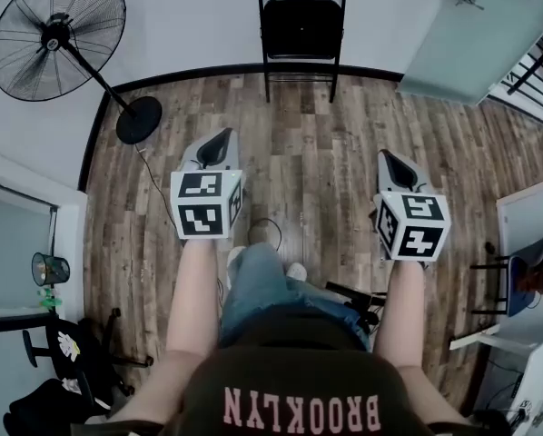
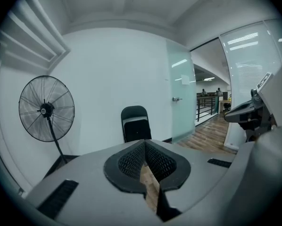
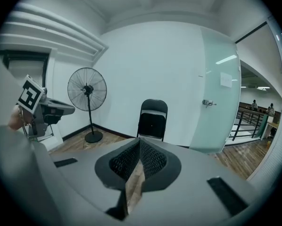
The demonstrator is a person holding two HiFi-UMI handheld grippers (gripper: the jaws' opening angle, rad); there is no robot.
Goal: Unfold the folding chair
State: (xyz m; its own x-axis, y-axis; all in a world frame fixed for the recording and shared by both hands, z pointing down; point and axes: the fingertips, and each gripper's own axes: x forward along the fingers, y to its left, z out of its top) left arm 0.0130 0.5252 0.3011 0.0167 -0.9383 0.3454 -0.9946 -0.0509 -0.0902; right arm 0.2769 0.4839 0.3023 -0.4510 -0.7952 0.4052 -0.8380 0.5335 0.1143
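Nothing is under way yet. The folding chair (image 1: 301,27) stands folded flat against the wall (image 1: 190,25), well beyond both sets of fingers and roughly midway between them, untouched. The left gripper (image 1: 222,138) and right gripper (image 1: 387,158) have their fingers pressed together on nothing. Approaching, gripping and pulling the seat open all remain, I'd judge. The only readable writing is "BROOKLYN" across the person's shirt (image 1: 301,411).

A bare office room. Ahead of the left claw (image 1: 219,143) stand a pedestal fan (image 1: 58,34) and a frosted glass door (image 1: 476,39).
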